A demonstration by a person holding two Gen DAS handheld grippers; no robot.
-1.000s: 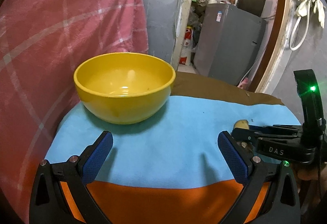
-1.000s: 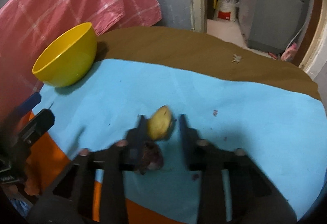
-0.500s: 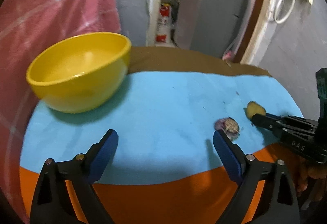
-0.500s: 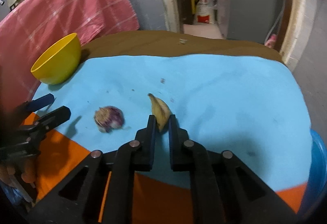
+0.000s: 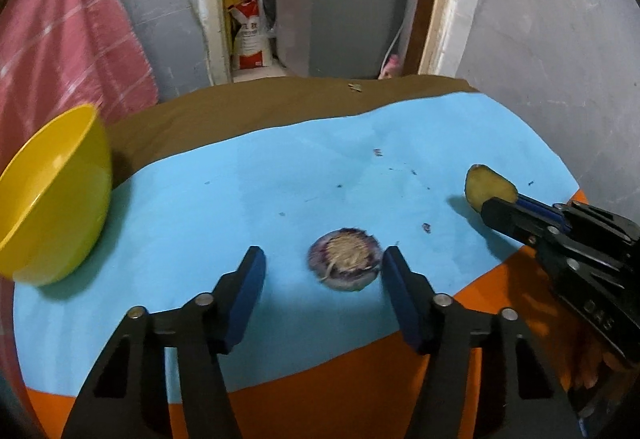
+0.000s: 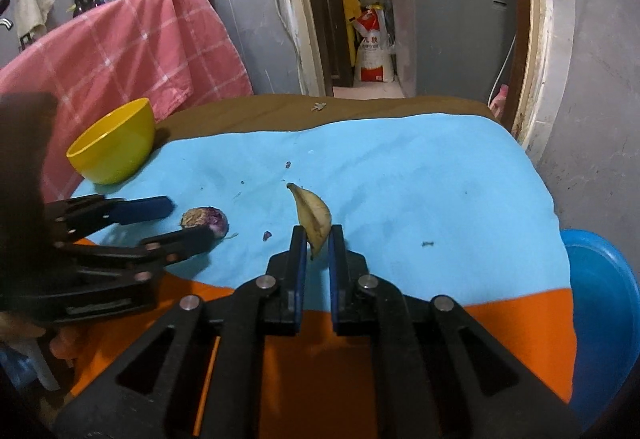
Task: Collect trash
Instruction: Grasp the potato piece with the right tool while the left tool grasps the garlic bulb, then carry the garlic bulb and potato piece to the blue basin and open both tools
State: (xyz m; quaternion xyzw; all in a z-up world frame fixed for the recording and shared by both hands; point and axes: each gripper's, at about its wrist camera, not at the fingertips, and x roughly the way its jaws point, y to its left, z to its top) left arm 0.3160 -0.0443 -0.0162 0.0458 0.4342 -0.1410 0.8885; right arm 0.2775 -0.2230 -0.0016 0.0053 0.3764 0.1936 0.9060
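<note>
A purple onion end (image 5: pixel 345 263) lies on the blue cloth (image 5: pixel 280 175). My left gripper (image 5: pixel 324 275) is open, low over the cloth, with the onion end between its blue pads, closer to the right pad. It also shows in the right wrist view (image 6: pixel 206 219). My right gripper (image 6: pixel 318 243) is shut on a yellow peel (image 6: pixel 313 217) and holds it just above the cloth. The peel also shows in the left wrist view (image 5: pixel 489 187). A yellow bowl (image 5: pixel 48 195) stands at the left edge of the cloth.
A pink checked towel (image 6: pixel 120 51) hangs behind the bowl. A blue basin (image 6: pixel 600 319) sits below the table's right edge. Small purple scraps (image 6: pixel 267 235) dot the cloth. A brown cloth (image 5: pixel 280 103) covers the far side; orange cloth (image 6: pixel 320 339) covers the near side.
My left gripper swung right, away from the bowl, and came down around the onion end. My right gripper closed on the peel and lifted it off the cloth.
</note>
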